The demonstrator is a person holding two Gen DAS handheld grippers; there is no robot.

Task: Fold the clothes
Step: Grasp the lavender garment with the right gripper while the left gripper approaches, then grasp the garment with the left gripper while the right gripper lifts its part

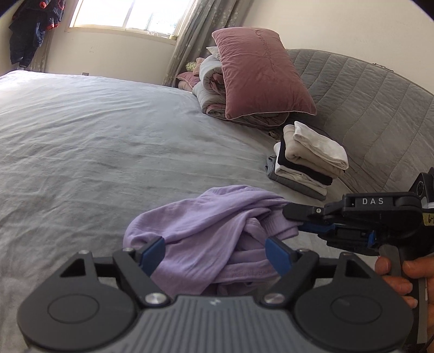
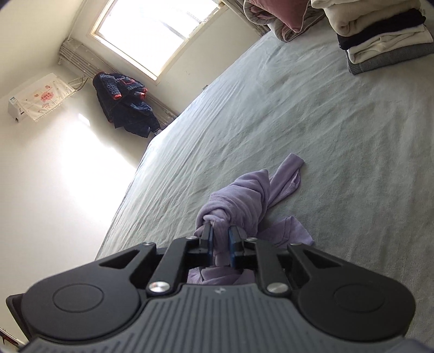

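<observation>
— Two grippers over one bed (image 1: pixel 95 141), then. What lies nearest?

— The left gripper (image 1: pixel 215 254), jaws spread wide, with a crumpled lilac garment (image 1: pixel 206 230) lying on the grey sheet between and just beyond its blue pads (image 1: pixel 153 252).

— And the other?

— The right gripper (image 2: pixel 220 243) comes in from the right, a hand (image 1: pixel 398 279) on its handle, jaws clenched on a bunched fold of that garment.

— Farther off?

— A stack of folded clothes (image 1: pixel 306 160), cream, black, white and grey, sits to the right against the quilted grey headboard (image 1: pixel 374 114). Beyond it a pink pillow (image 1: pixel 260 73) leans on a rolled duvet (image 1: pixel 211 92).

— The room?

— Pale walls, a bright window (image 1: pixel 127 13) with a curtain (image 1: pixel 190 35) at the far side, a dark jacket (image 2: pixel 124 103) hanging at the far left.
</observation>
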